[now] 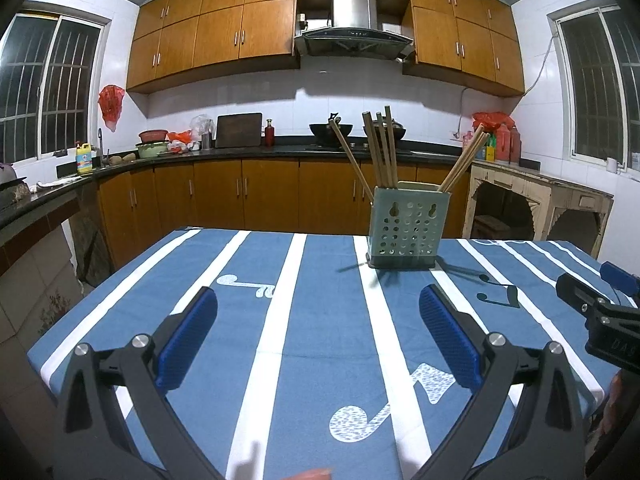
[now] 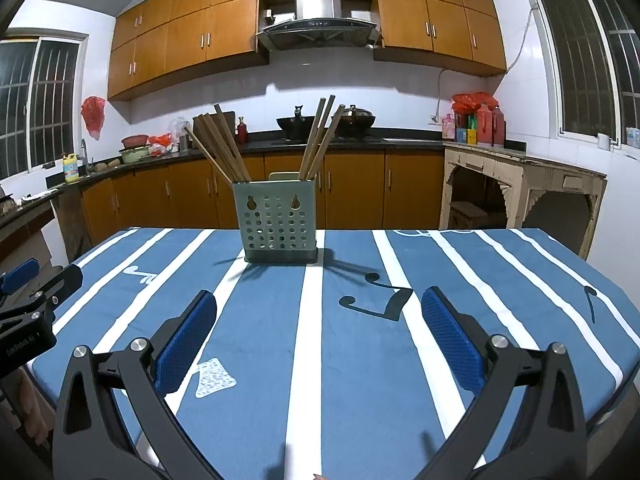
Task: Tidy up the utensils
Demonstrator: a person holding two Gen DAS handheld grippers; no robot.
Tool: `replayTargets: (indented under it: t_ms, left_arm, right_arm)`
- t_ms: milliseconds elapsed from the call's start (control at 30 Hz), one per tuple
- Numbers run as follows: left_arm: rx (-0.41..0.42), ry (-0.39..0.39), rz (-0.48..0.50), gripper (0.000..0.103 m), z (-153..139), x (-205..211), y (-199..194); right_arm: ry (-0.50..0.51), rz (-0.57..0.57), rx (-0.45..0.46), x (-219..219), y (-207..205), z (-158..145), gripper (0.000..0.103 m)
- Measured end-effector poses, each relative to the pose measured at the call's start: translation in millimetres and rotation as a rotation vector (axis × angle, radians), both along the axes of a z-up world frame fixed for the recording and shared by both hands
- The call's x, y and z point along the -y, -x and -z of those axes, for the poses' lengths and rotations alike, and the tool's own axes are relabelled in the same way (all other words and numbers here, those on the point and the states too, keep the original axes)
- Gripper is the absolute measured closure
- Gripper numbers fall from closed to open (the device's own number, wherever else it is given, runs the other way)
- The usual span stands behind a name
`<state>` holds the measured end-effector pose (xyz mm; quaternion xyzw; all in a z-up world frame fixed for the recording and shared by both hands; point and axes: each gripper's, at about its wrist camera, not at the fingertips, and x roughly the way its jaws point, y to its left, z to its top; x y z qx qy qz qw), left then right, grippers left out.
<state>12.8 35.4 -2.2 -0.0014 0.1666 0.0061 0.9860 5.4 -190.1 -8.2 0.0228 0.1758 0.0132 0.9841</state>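
Well ahead of both wide-open, empty grippers (image 1: 318, 304) (image 2: 319, 304) stands the chopstick holder (image 2: 279, 220).

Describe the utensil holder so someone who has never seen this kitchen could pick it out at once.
Start at the table with the blue cloth with white stripes. Toward its far edge stands the utensil holder, a pale green box with round holes punched in its front wall. It is the only object standing on the cloth, and wooden chopsticks fan out of its top.
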Motion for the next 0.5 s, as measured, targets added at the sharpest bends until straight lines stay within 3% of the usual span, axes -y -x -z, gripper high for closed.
replayTargets:
  t_ms: [500]
  left_arm:
    - [-0.001,-0.003,0.004,0.004,2.8,1.1,0.5]
  right_arm:
    - [-0.002,0.0,-0.002,1.1,-0.7,0.3,0.002]
